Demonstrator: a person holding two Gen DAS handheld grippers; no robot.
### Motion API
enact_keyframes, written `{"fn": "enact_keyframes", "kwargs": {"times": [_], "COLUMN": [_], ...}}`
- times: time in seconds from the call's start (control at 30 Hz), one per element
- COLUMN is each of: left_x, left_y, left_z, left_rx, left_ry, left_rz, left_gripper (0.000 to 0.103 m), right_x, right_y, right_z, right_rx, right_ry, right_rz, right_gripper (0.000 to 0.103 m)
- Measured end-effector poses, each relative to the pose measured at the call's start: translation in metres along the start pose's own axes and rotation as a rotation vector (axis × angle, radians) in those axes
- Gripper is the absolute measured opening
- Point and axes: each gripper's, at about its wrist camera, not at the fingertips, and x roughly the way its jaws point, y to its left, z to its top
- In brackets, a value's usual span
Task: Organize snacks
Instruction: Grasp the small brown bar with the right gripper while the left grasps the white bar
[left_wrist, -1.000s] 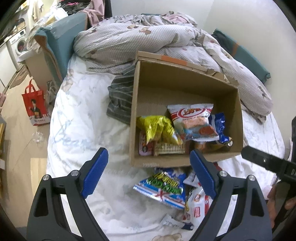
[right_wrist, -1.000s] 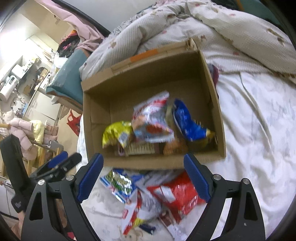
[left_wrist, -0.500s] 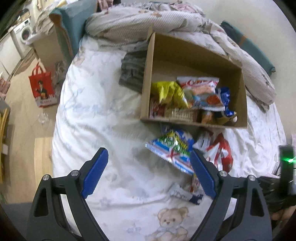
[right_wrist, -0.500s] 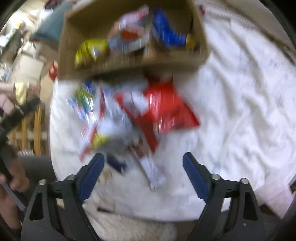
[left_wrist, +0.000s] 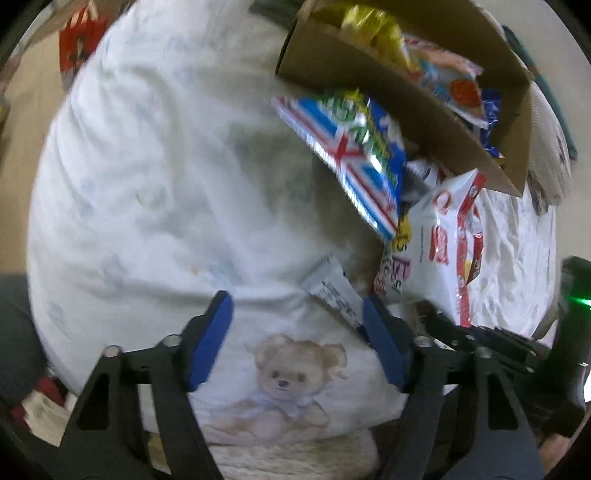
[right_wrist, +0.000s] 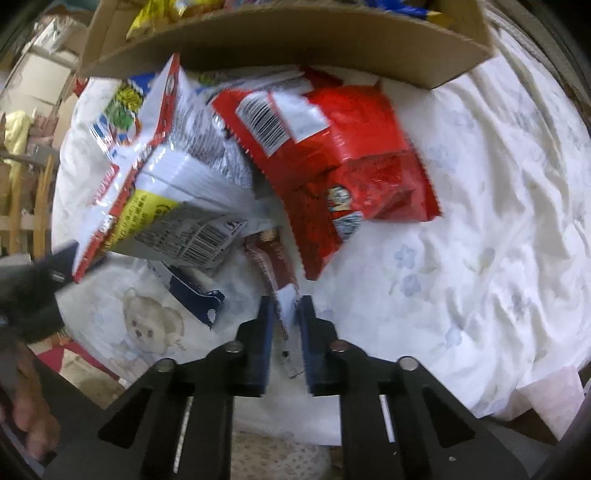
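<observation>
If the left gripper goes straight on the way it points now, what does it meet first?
Probably the white sheet: between the left gripper pads lies only bare sheet near the printed bear. The small grey-white packet lies just by the right-hand pad; depth is unclear.

A: What lies under everything?

B: A white bed sheet (left_wrist: 155, 192), rumpled, with faint blue flowers at three o'clock in the right wrist view. A teddy bear print (left_wrist: 291, 373) sits at six o'clock in the left wrist view, at eight o'clock in the right.

A: And past the bed?

B: A red carrier bag (left_wrist: 79, 44) at eleven o'clock in the left view, blurred. Wooden slats (right_wrist: 22, 206) at nine o'clock in the right.
</observation>
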Motion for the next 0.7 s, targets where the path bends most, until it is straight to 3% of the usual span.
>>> {"fn": "enact_keyframes", "kwargs": {"times": [0.17, 0.47, 0.63, 0.7], "left_x": [0.026, 0.016, 0.031, 0.039], "left_y": [-0.001, -0.014, -0.030, -0.039], "left_z": [-0.010, -0.012, -0.013, -0.012], "left_rx": [-0.099, -0.161, -0.160, -0.136], "left_ry": [0.075, 0.006, 0.040, 0.042], "left_rz": [-0.042, -0.102, -0.093, -0.050], "left_gripper": [0.045, 0.044, 0.043, 0.032], "right_x": [-0.025, -0.044, -0.054, -0.056], "right_y": [-0.013, -0.025, -0.031, -0.032], "right_z": [-0.004, -0.012, -0.014, -0.014], "right_rx": [0.060, 0.100, 0.113, 0.114], "right_ry": [-0.072, -0.127, -0.155, -0.160], "right_rz": [0.079, 0.152, 0.163, 0.163], "right_gripper": [0.010, 0.010, 0.009, 0.008]}}
